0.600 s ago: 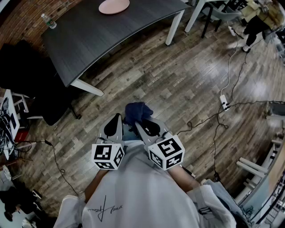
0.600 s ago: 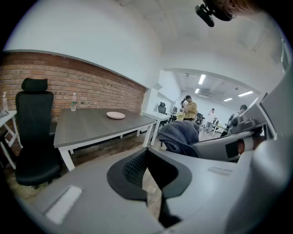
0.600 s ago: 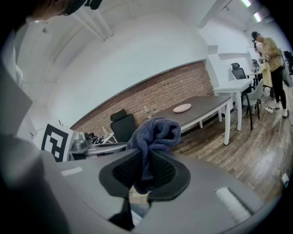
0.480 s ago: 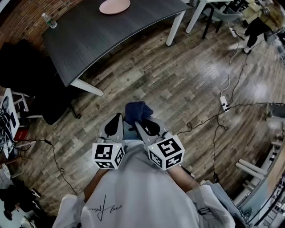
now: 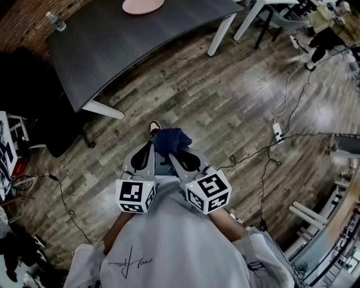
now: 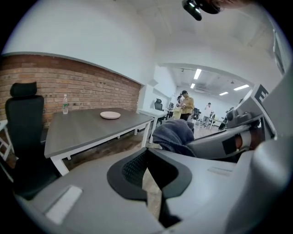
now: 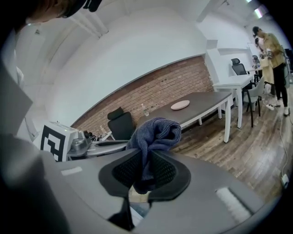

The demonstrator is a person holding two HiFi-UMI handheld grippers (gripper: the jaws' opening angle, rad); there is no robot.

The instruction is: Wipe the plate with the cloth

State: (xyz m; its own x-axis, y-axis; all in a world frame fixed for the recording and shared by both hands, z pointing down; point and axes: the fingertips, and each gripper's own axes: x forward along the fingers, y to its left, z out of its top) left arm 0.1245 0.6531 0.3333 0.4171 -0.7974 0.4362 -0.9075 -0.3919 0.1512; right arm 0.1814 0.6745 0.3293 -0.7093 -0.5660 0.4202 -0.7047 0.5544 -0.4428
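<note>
A dark blue cloth (image 5: 170, 140) bunches out of my right gripper (image 5: 181, 157), whose jaws are shut on it; the cloth (image 7: 153, 135) fills the jaw gap in the right gripper view. My left gripper (image 5: 144, 156) is held beside it at chest height, shut with nothing between its jaws. A pink plate (image 5: 143, 5) lies far ahead on the dark grey table (image 5: 135, 42); the plate (image 6: 110, 115) is small in the left gripper view and the plate (image 7: 180, 104) also appears in the right gripper view. Both grippers are well away from the table, over wooden floor.
A water bottle (image 5: 54, 22) stands at the table's far left corner. A black office chair (image 5: 34, 107) is left of the table. Cables and a power strip (image 5: 278, 132) lie on the floor at right. A person (image 7: 271, 59) stands by white desks further off.
The view has shifted forward: the table and plate sit higher in frame, and a shoe tip now shows ahead of the cloth. Both grippers keep their pose and grip.
</note>
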